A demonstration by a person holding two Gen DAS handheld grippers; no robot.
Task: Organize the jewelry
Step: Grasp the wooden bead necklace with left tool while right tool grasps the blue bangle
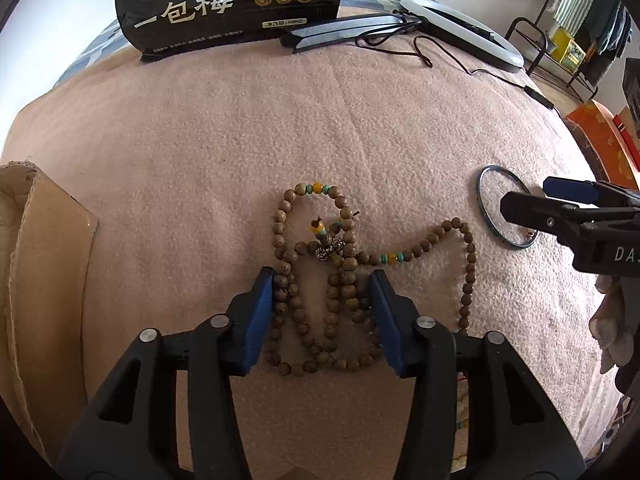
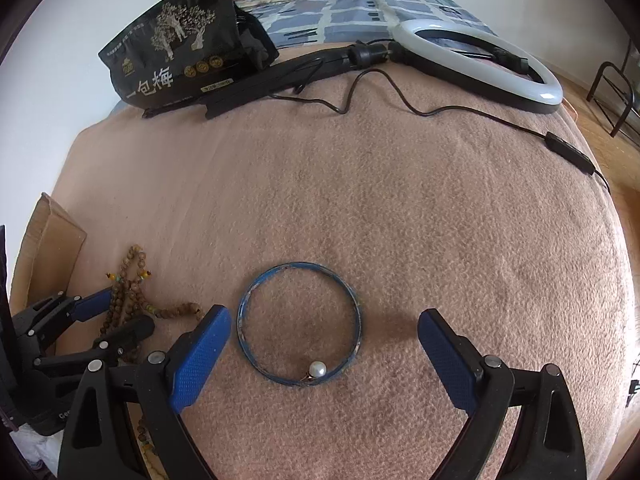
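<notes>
A long strand of brown wooden beads [image 1: 320, 276] with yellow and turquoise accents lies coiled on the pink blanket. My left gripper [image 1: 324, 280] is open, its blue pads on either side of the coil's lower loops, low over them. The strand also shows in the right wrist view [image 2: 132, 284]. A blue bangle [image 2: 300, 324] lies flat on the blanket with a small white pearl piece [image 2: 318, 369] inside its near rim. My right gripper [image 2: 324, 336] is open wide, the bangle between its fingers. The bangle [image 1: 486, 204] and right gripper [image 1: 524, 200] show in the left wrist view.
A cardboard box [image 1: 40, 280] stands at the left edge. A black snack bag [image 1: 228, 4] stands at the back. A ring light [image 2: 480, 64] with its stand and cable [image 2: 440, 110] lies at the back right. A second bead strand [image 1: 462, 424] peeks out at lower right.
</notes>
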